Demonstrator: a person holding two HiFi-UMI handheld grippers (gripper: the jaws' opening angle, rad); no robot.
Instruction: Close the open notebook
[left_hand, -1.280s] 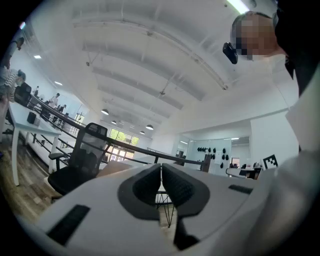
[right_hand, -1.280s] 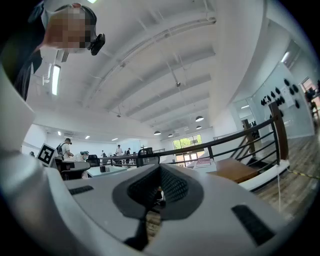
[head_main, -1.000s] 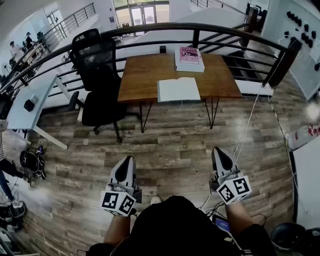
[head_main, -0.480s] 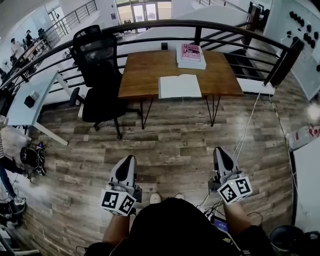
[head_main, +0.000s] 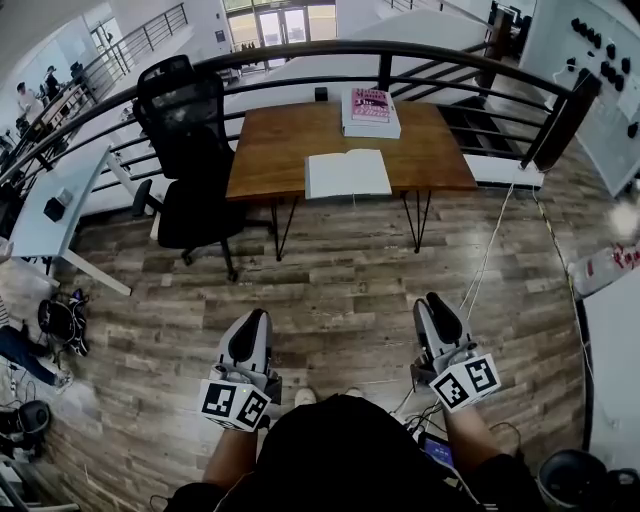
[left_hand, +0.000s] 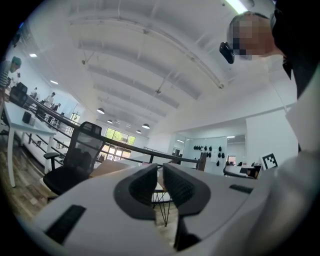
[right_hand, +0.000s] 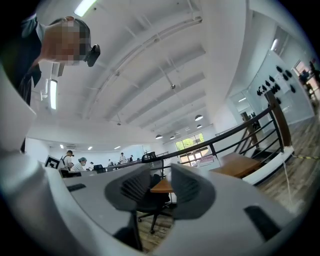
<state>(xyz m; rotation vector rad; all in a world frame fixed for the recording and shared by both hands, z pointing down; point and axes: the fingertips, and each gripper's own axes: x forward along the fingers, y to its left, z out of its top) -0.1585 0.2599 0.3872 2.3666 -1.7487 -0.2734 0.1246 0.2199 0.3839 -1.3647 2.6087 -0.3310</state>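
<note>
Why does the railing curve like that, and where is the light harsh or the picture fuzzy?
Head view: wide-angle lens bows the railing; glare spot on the floor. Left gripper view: dark rounded corners, foreground soft. Right gripper view: ceiling lamp blown out.

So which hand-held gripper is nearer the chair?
Left. The left hand-held gripper is short of the chair, nearly in line with it; the right hand-held gripper, jaws just opening on nothing, is far off to its right.

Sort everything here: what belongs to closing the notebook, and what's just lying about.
For the job: open notebook, wooden desk under it, left claw (shut), right claw (its jaws have just been opening, nothing between them).
Lying about: stack of books, black chair, white table.
</note>
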